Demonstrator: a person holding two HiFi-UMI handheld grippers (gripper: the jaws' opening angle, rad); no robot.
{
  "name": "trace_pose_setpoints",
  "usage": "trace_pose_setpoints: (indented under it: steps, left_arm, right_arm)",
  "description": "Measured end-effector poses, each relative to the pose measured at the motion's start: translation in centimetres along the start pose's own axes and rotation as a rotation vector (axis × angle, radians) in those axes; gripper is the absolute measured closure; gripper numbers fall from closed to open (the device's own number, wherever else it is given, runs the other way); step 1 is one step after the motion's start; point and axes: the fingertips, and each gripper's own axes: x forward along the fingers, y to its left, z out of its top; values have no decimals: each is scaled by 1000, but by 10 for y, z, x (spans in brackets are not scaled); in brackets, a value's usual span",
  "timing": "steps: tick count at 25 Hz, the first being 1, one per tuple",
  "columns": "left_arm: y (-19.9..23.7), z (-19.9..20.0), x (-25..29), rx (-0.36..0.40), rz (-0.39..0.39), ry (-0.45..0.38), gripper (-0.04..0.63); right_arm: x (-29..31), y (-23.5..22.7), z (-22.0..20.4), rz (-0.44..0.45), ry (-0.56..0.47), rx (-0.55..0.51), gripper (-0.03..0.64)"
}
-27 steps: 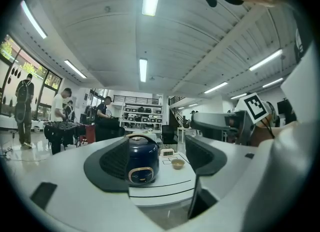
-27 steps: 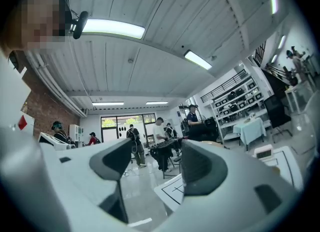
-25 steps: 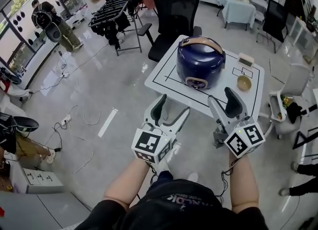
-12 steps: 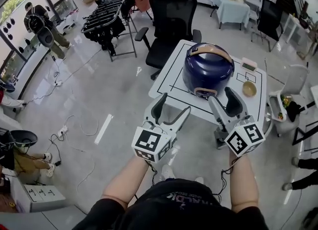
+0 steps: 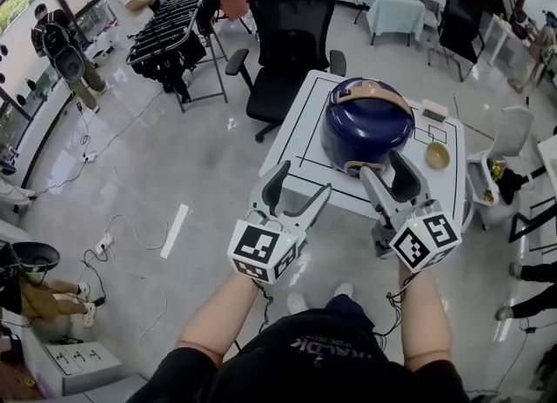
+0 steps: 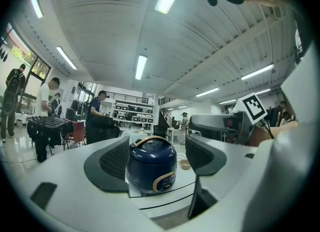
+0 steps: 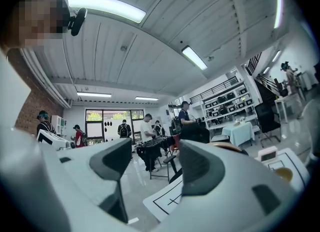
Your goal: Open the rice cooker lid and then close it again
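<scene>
Glossy grey floor all round, and one small white tabletop point(image 5: 300, 144) sits just ahead of both sets of jaws, carrying the navy rice cooker point(image 5: 365, 131), lid down, tan handle point(image 5: 372, 90) folded over the top. Left gripper point(image 5: 300, 185) hangs short of the tabletop's near edge, jaws spread wide and holding nothing; its own view frames the cooker squarely in the gap but well off, which reads as lining up an approach. Right gripper point(image 5: 385, 173) is released too, nothing between its jaws, tips nearest the cooker's tan front panel point(image 5: 359, 167), likely where the lid release sits. A small bowl point(image 5: 438, 155) lies beyond the right jaws, to their outer side, and a black office chair point(image 5: 291, 36) stands past the far edge. Open air above the lid gives it room to swing up.
</scene>
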Motion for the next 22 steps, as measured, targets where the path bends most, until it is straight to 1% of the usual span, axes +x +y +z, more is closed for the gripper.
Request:
trace_pose_setpoints:
  steps: [5, 10, 15, 22]
  left_arm:
    - [9, -2, 15, -13, -7, 3, 258]
    - [24, -4, 36, -19, 6, 5, 258]
    - [37, -3, 71, -15, 17, 14, 258]
    - [42, 1, 131, -3, 20, 12, 258]
  right_arm:
    - [15, -9, 1, -2, 8, -4, 318]
    - [36, -27, 1, 6, 19, -5, 318]
    - [61, -56, 4, 19, 21, 4, 318]
    - [86, -108, 8, 32, 18, 19, 318]
